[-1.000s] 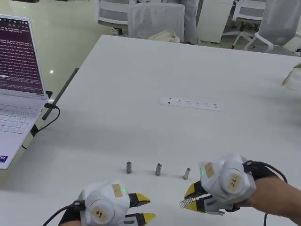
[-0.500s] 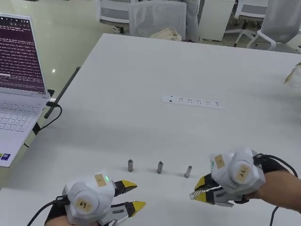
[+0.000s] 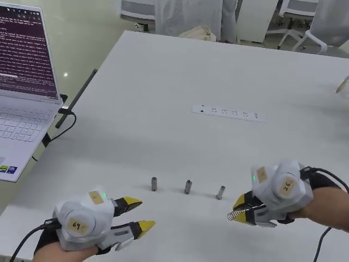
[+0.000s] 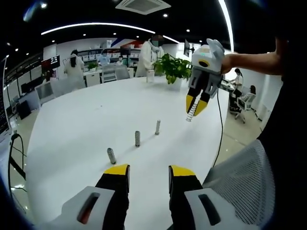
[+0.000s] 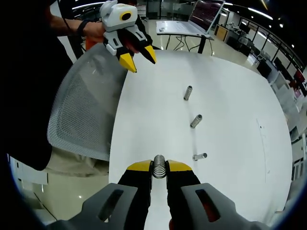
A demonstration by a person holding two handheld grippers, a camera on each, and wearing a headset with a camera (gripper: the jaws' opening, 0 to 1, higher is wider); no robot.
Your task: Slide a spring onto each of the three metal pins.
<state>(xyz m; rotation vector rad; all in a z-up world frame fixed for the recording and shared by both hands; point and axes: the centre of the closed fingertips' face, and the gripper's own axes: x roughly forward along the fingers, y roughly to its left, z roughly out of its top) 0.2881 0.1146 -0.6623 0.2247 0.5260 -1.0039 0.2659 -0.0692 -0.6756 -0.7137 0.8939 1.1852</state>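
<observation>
Left hand-held gripper (image 3: 143, 214): yellow-tipped jaws apart, empty.
Right hand-held gripper (image 3: 238, 210): jaws clamped on a coiled wire spring (image 5: 159, 166), held off the surface near the pins.
Pins (image 3: 188, 186): three short metal uprights in a row.
Surface (image 3: 163, 98): white, matte; power strip (image 3: 229, 113) beyond, open laptop (image 3: 24, 71) far left.
Left gripper view: potted plant (image 4: 172, 68) at the far edge.

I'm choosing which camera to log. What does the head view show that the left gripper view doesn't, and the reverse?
Head view's extras: the open laptop and the white power strip. Left gripper view's extras: ceiling lights and a grey mesh chair back. Shared: the three metal pins, the open left hand-held gripper, and the right hand-held gripper shut on a spring.
</observation>
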